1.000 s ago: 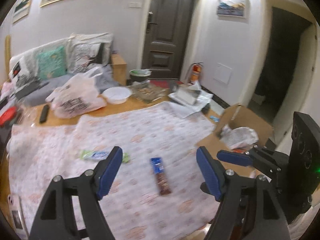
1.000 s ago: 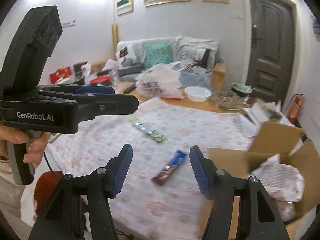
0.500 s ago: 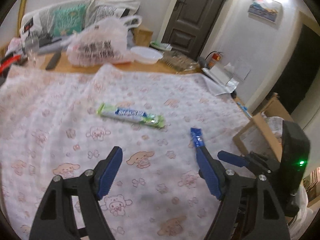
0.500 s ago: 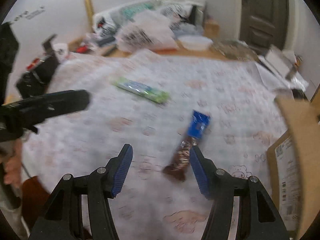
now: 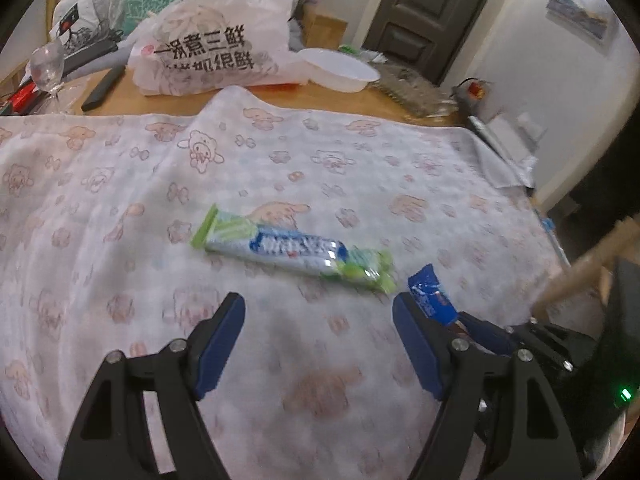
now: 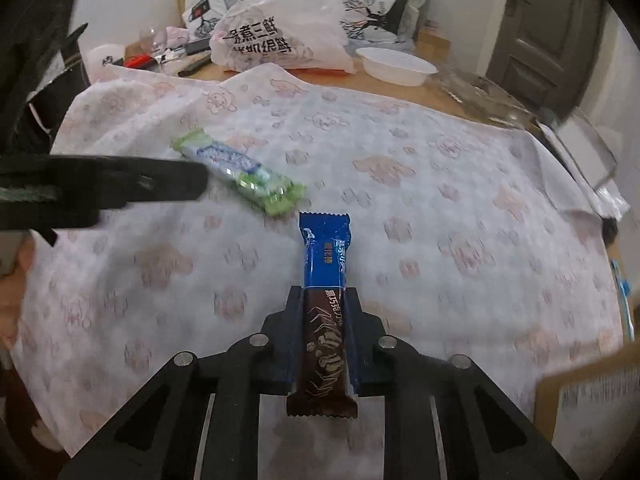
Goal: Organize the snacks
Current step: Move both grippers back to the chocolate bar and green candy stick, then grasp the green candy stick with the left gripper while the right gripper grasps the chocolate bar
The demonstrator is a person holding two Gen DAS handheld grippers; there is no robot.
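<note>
A blue and brown chocolate bar lies on the patterned cloth, and my right gripper is shut on its brown half. Its blue end shows in the left wrist view. A green and blue snack pack lies flat on the cloth just ahead of my left gripper, which is open and empty above the cloth. The pack also shows in the right wrist view, left of the bar.
A cardboard box stands at the right edge of the table. A printed plastic bag, a white bowl, a wine glass and a remote sit at the back.
Both grippers have moved down and closer to the cloth. My right gripper has closed on the chocolate bar. My left gripper has stayed open and come nearer the green pack.
</note>
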